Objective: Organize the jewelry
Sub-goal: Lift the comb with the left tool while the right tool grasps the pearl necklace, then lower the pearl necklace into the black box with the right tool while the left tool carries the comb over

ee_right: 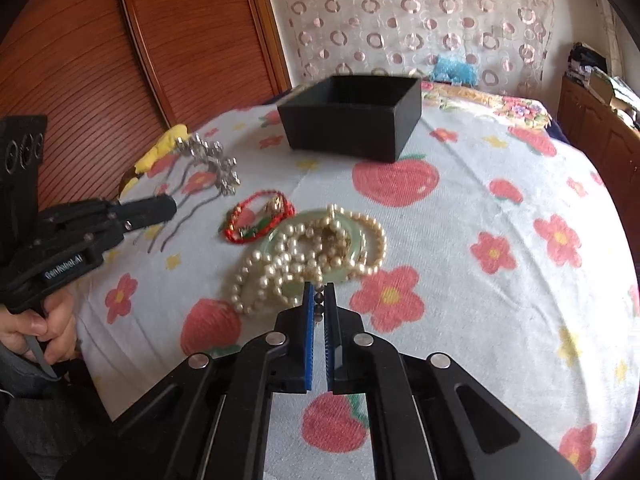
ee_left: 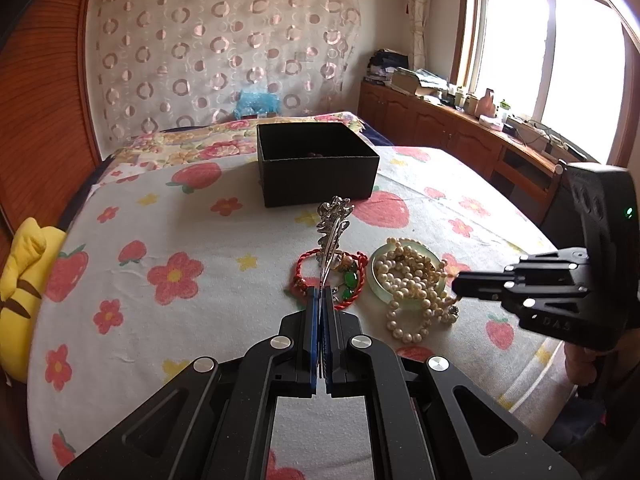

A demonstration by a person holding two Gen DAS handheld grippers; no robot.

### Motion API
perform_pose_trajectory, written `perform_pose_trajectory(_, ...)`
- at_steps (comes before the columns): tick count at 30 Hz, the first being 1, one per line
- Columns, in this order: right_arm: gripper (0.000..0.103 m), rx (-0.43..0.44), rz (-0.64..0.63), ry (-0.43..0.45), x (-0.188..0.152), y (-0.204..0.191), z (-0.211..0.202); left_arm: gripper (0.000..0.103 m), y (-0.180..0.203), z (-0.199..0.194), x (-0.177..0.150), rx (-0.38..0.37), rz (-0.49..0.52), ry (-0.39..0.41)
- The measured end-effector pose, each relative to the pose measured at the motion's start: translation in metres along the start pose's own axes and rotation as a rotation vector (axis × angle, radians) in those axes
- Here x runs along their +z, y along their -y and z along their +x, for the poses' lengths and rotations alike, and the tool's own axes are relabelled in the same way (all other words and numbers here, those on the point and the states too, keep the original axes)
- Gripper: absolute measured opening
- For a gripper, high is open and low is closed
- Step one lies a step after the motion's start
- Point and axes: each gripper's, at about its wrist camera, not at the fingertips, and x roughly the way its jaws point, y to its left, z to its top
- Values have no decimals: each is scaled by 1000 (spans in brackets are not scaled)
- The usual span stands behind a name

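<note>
Left gripper (ee_left: pixel 321 296) clamps silver rhinestone hair comb (ee_left: pixel 333 224); right gripper (ee_right: pixel 319 300) pinches cream pearl bead necklace (ee_right: pixel 304 256) near black square cardboard box (ee_right: pixel 352 116).

The left gripper (ee_left: pixel 321 292) is reaching forward toward the black box (ee_left: pixel 316 162), its blue-padded jaws pressing together on the thin prongs of a silver hair comb (ee_left: pixel 334 220), which is pointing up toward the box. The person's left hand (ee_right: pixel 48 332) is wrapping around that gripper's handle, fingers curling on the trigger. The right gripper (ee_right: pixel 319 292) is sitting nearer the person than the box, its jaws narrowing on a short run of beads from a pearl necklace (ee_right: pixel 308 248). Both grippers are aiming level, side by side and apart.
</note>
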Motion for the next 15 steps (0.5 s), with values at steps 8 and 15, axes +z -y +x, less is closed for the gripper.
perform_pose_trajectory(8, 5, -32, -82, 93, 35, -13, -32, 1, -4, -7, 9, 4, 0, 26)
perform_pose_trajectory(15, 5, -77, -128, 166, 78, -12, -56, 1, -12, -10, 22, 10, 0, 53)
